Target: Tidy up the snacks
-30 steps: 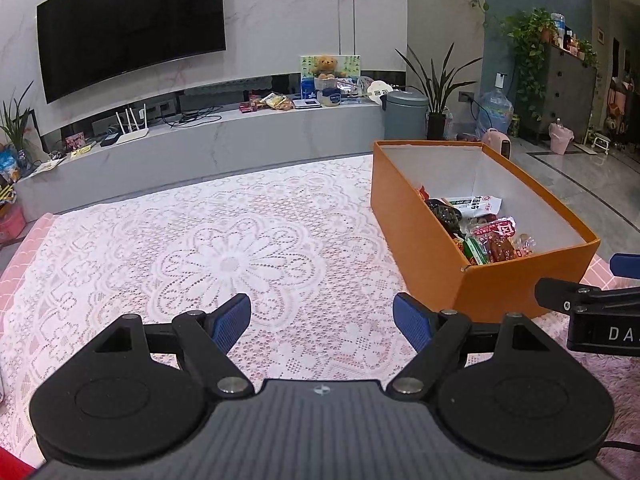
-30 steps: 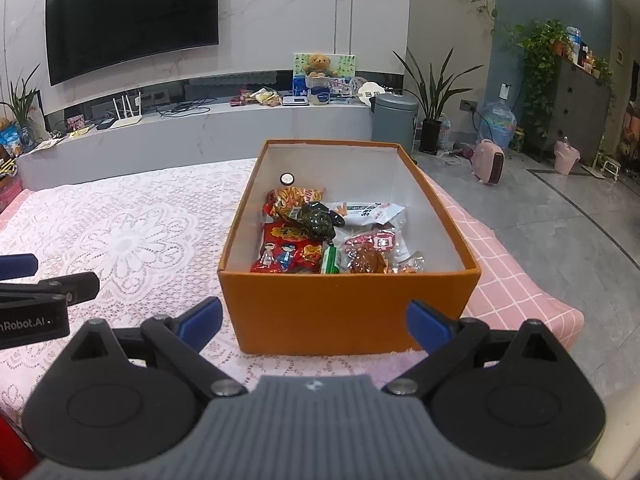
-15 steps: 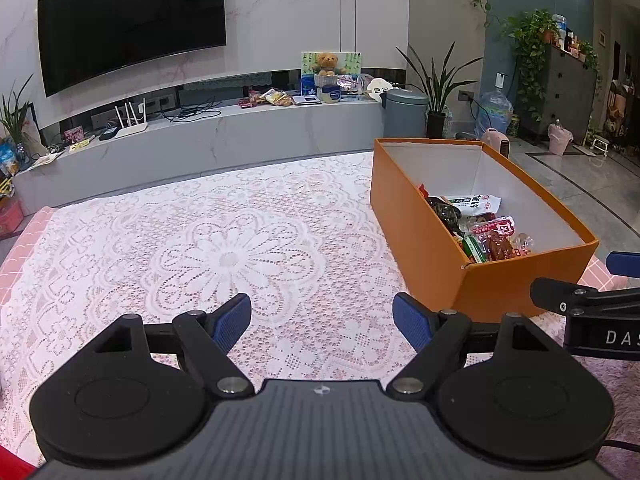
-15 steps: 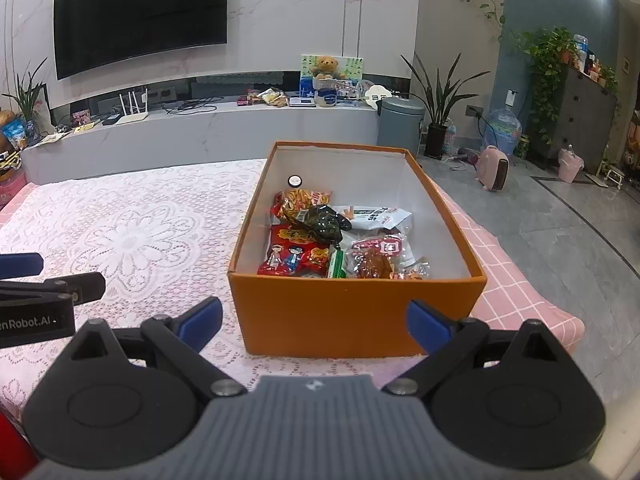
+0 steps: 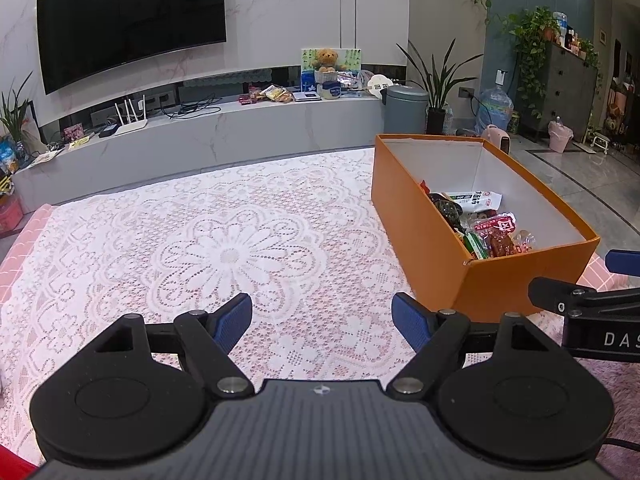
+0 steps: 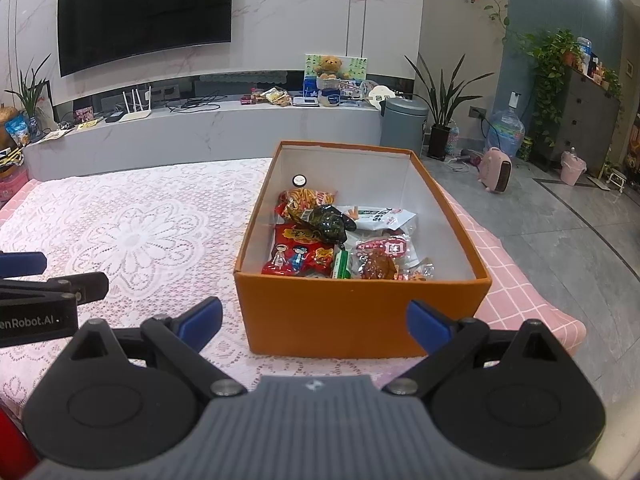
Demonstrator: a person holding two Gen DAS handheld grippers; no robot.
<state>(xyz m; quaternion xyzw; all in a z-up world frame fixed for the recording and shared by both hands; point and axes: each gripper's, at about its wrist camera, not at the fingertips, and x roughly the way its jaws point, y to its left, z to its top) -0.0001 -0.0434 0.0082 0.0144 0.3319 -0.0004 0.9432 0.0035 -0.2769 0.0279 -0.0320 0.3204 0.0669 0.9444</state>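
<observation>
Looking through the right wrist camera, I see the orange box [image 6: 362,312] on the lace-covered tabletop [image 6: 132,236], white inside, with the snack packets [image 6: 344,240] heaped at its near end: red, dark green, white and clear wrappers. My right gripper [image 6: 314,318] hangs just short of the box's near wall, its blue fingers [image 6: 200,318] spread wide and empty. From the left wrist camera, my left gripper [image 5: 322,322] sits over bare lace, fingers [image 5: 234,320] equally parted, holding nothing, the box [image 5: 420,216] ahead and to its right.
</observation>
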